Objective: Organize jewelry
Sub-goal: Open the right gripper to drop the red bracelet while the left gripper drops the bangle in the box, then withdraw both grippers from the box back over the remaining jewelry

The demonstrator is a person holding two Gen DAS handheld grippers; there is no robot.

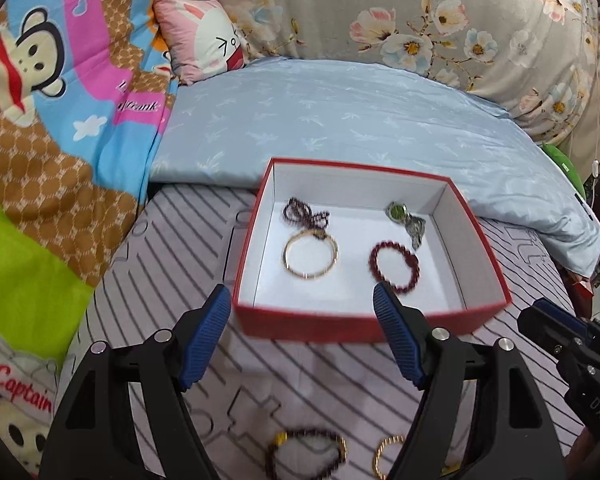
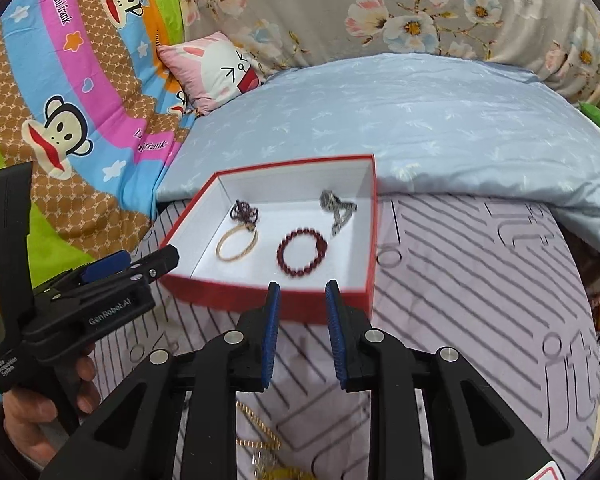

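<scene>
A red cardboard box (image 1: 364, 322) with a white interior is seen on the striped sheet (image 1: 172, 248), just ahead of both tools. The left gripper (image 1: 302, 300) is spread wide with nothing held, its blue pads (image 1: 206, 340) poised at the box's near wall. The right gripper (image 2: 303, 294) is parted only narrowly and is likewise empty. Inside the box, beyond the fingertips, a gold bangle (image 1: 310, 256), a dark red beaded bracelet (image 1: 394, 266), a purple beaded strand (image 1: 304, 214) and a green pendant piece (image 1: 406, 220) are laid. Nearer than the fingers, a dark beaded bracelet (image 1: 306, 456) and a gold ring-like hoop (image 1: 386, 454) are left on the sheet.
</scene>
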